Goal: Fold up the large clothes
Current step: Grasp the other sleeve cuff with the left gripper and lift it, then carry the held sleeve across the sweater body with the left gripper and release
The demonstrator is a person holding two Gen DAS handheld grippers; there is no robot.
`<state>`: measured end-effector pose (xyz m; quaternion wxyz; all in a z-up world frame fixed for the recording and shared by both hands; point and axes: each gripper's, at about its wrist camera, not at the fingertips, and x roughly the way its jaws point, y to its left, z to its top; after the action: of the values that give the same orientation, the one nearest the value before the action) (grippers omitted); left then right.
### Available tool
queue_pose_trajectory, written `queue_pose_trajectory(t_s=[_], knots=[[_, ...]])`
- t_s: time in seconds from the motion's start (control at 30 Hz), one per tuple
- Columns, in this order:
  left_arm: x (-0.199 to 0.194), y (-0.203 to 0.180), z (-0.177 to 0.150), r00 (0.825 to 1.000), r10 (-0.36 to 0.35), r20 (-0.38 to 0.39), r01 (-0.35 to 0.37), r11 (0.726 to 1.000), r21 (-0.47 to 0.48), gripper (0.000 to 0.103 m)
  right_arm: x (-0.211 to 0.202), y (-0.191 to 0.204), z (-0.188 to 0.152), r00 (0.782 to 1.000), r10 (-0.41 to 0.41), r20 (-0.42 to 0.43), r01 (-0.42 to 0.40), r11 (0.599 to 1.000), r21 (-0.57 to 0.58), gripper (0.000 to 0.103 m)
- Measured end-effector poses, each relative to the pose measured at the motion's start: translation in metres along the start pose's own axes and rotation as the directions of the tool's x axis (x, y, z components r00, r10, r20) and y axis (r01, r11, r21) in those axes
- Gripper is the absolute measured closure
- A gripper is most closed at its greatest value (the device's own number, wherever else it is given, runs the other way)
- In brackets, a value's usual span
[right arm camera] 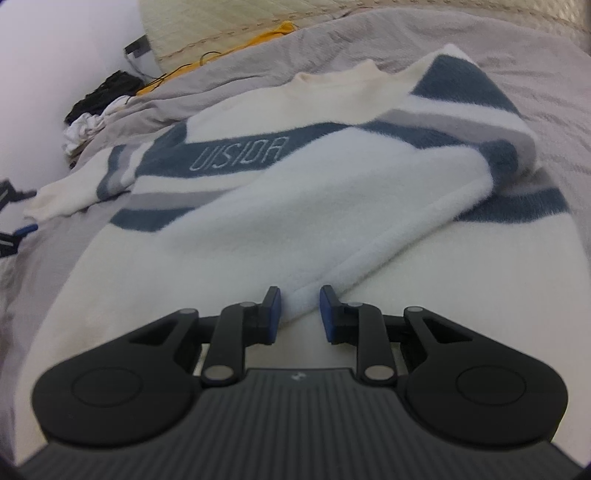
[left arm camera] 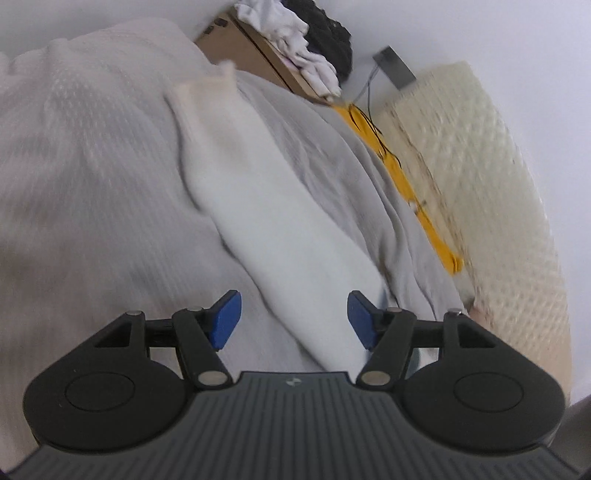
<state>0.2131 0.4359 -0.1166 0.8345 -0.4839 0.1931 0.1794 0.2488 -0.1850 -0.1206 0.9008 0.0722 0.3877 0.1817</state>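
One sleeve is folded across the sweater [right arm camera: 280,192]; the other, at left, is not. Right gripper [right arm camera: 298,314] clasps the folded cuff; left gripper [left arm camera: 293,319] is spread, empty.

left wrist view: sits behind left gripper [left arm camera: 294,319], looks forward and down along fingers, tilted, close over white sweater [left arm camera: 280,236] on grey bedspread [left arm camera: 92,166]. right wrist view: behind right gripper [right arm camera: 298,314], low, close over sweater [right arm camera: 258,206] hem, faces toward collar. shared: sweater, bedspread [right arm camera: 424,33], yellow cloth [left arm camera: 406,184] [right arm camera: 273,31], clothes pile [left arm camera: 310,48] [right arm camera: 96,107] at wall.
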Motion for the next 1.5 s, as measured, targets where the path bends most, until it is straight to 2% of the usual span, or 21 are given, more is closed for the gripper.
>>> queue_pose_trajectory(t_s=[0.13,0.23,0.4,0.53,0.6,0.67,0.7,0.73,0.77,0.87,1.07,1.2,1.3,1.43,1.5], knots=[[0.032,0.034,0.021,1.0,0.021,0.01,-0.02,0.992,-0.121,0.035,0.004,0.004,0.001,1.0,-0.029,-0.003,0.029,0.999,0.012,0.076],[0.048,0.044,0.029,0.999,0.023,0.04,-0.016,0.985,-0.17,0.035,0.008,0.006,0.003,0.999,-0.05,-0.006,0.05,0.998,0.032,0.076],[0.058,0.035,0.039,0.995,0.035,0.096,-0.019,0.988,-0.155,0.035,0.013,0.014,0.004,0.996,-0.09,-0.002,0.09,0.996,0.01,0.074],[0.059,0.028,0.045,0.989,-0.021,0.148,0.04,0.99,-0.132,0.038,0.015,0.016,0.006,0.994,-0.105,-0.002,0.105,0.994,0.006,0.074],[0.066,0.025,0.051,0.99,-0.022,0.141,0.038,0.992,-0.118,0.04,0.016,0.017,0.006,0.994,-0.109,-0.002,0.109,0.994,0.004,0.074],[0.072,0.029,0.058,0.991,0.0,0.133,0.019,0.989,-0.144,0.05,0.017,0.017,0.007,0.994,-0.11,-0.001,0.11,0.994,0.007,0.073],[0.074,0.03,0.06,0.991,0.019,0.13,0.001,0.988,-0.154,0.063,0.018,0.017,0.007,0.994,-0.11,-0.001,0.11,0.994,0.008,0.073],[0.076,0.032,0.062,0.991,0.043,0.126,-0.024,0.989,-0.148,0.083,0.018,0.018,0.007,0.994,-0.112,0.0,0.112,0.994,0.01,0.073],[0.079,0.031,0.064,0.991,0.071,0.117,-0.056,0.99,-0.127,0.093,0.018,0.018,0.007,0.994,-0.112,-0.001,0.112,0.994,0.011,0.073],[0.082,0.017,0.071,0.987,0.107,0.118,-0.107,0.994,-0.005,0.094,0.017,0.019,0.008,0.993,-0.116,-0.006,0.116,0.993,0.019,0.073],[0.05,-0.054,0.074,0.977,0.086,0.195,-0.123,0.975,0.184,0.094,0.014,0.016,0.009,0.995,-0.104,0.009,0.103,0.993,0.052,0.073],[0.014,-0.124,0.07,0.973,0.026,0.229,-0.101,0.941,0.324,0.094,0.006,0.015,0.01,0.996,-0.09,0.026,0.088,0.994,0.072,0.073],[-0.015,-0.181,0.059,0.969,-0.028,0.244,-0.074,0.914,0.398,0.094,-0.007,0.019,0.01,0.994,-0.086,0.069,0.083,0.996,0.039,0.073],[-0.047,-0.254,0.033,0.967,-0.106,0.234,-0.021,0.876,0.482,0.094,-0.028,0.02,0.014,0.989,-0.071,0.129,0.069,0.997,0.021,0.073],[-0.062,-0.285,0.012,0.966,-0.14,0.218,0.002,0.846,0.533,0.094,-0.04,0.018,0.017,0.985,-0.068,0.156,0.064,0.998,0.026,0.073]])
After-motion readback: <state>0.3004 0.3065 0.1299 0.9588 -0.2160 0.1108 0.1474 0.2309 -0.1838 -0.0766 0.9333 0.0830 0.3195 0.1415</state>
